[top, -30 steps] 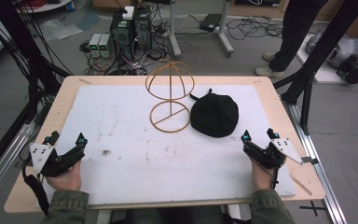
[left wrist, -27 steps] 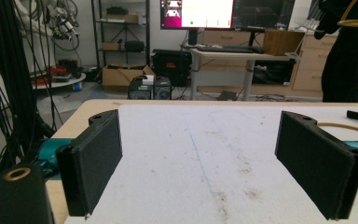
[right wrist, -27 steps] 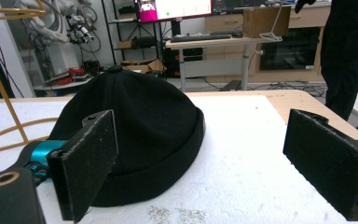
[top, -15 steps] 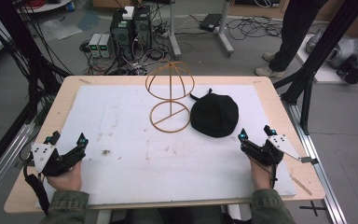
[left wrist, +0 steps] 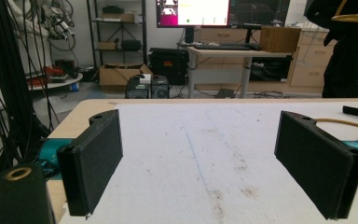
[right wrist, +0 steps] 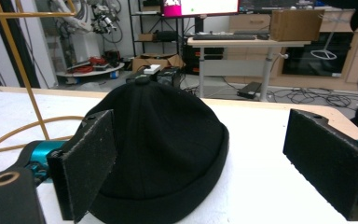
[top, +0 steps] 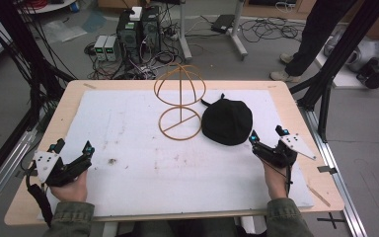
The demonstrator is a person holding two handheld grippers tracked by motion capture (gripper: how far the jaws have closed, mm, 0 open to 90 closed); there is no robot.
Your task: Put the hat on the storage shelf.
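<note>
Black knitted beanie cap (top: 227, 121) with a small top button: lies crown-up on the white foam mat (top: 128, 148) that covers the wooden table (top: 296, 113), right of centre, unheld. In the right gripper view the cap (right wrist: 158, 144) sits straight ahead, its folded brim near the left-hand pad.

Golden wire hat stand (top: 180, 101), ring base and domed hoop on a thin stem: upright at mid-table, its base ring just beside the cap's left edge; whether they touch cannot be told.

Right gripper (top: 267, 139), black with teal trim and a grey plate: held low over the mat near the table's right edge, just short of the cap's near-right side, jaws spread wide with nothing between them.

Left gripper (top: 72, 152), same build: held near the front-left corner of the mat, well apart from cap and stand, jaws likewise spread and empty. The left gripper view shows bare, lightly stained mat between its pads (left wrist: 95, 158).
</note>
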